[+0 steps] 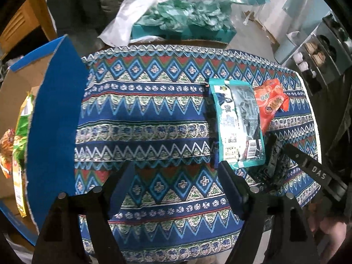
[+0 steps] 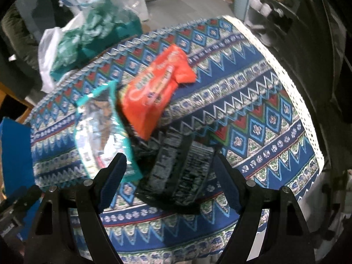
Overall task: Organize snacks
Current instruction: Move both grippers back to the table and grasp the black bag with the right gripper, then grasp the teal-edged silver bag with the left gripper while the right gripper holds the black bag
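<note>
Hovering over the patterned tablecloth [image 1: 143, 114], both your tools point steeply down, and neither has hold of anything.

Right gripper [image 2: 169, 176]: jaws stand wide apart, nothing pressed between the pads. The black packet [image 2: 182, 167] lies directly below and ahead, framed between the two fingers but not touched, as far as the blurred right wrist view shows. Its long axis runs away from you, roughly in line with the fingers' reach, so the jaws would straddle its narrow width.

Left gripper [image 1: 176, 187]: also wide open, only bare cloth between its fingers. The teal packet [image 1: 237, 123] lies ahead and to the right of it, long axis running away from you, near end just beside the right-hand finger.

Packets sit clustered: teal on the left, orange packet [image 2: 154, 90] beyond and partly overlapping the black one, black nearest the right tool. All three sit toward the right side of the table.

The blue-edged cardboard box [image 1: 55, 121] stands at the table's left, with a green packet [image 1: 22, 118] and others already inside.

Judgement: the right hand is the nearer to a pick, the black packet. The left needs a shift rightward for the teal one. Watch that the orange packet's overlap doesn't drag along.
</note>
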`<state>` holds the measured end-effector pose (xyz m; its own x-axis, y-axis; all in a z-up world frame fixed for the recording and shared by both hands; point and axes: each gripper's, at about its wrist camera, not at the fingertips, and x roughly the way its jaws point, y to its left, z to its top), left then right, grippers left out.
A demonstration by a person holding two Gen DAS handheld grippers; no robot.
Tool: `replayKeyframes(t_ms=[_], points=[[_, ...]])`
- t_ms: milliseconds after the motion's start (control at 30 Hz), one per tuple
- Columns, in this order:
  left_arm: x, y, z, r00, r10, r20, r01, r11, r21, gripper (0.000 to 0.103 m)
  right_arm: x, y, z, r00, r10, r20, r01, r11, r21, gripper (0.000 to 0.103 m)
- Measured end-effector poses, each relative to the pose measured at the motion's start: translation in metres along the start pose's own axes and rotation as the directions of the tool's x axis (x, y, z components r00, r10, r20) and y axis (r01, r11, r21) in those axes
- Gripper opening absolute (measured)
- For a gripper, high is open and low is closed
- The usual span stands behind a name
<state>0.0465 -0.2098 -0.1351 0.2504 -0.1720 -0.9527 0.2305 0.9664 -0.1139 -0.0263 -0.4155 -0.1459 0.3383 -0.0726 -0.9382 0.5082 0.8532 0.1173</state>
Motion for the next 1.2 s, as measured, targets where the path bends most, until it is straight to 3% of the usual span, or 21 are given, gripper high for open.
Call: replayKeyframes(t_ms=[333,667,867,1000,1200], points=[[0.023,-0.012,0.007,0.999,-0.014,-0.035,0.013,1.000,-0.020,0.079,0.035,-0.027,-0.001,0.998,0.022,-0.054,-0.016,0.994,0.106,0.080],[0.037,-0.018,0.012,0.998,-0.033,-0.060,0.032,0.999,-0.031,0.079,0.058,-0.021,-0.006,0.996,-0.008,-0.087,0.016,0.996,0.082,0.080],[0.042,-0.019,0.013,0.997,-0.055,-0.057,0.052,0.997,-0.050,0.079,0.064,-0.014,-0.011,0.997,-0.054,-0.057,0.055,0.998,0.023,0.081],[0.047,-0.023,0.013,0.995,-0.075,-0.064,0.071,0.995,-0.066,0.079,0.068,-0.003,-0.014,0.995,-0.091,-0.033,0.089,0.994,-0.056,0.064],[0.055,-0.031,0.021,0.992,-0.098,-0.081,0.089,0.990,-0.109,0.082,0.064,-0.011,-0.008,0.997,-0.071,-0.029,0.070,0.997,-0.043,0.064]])
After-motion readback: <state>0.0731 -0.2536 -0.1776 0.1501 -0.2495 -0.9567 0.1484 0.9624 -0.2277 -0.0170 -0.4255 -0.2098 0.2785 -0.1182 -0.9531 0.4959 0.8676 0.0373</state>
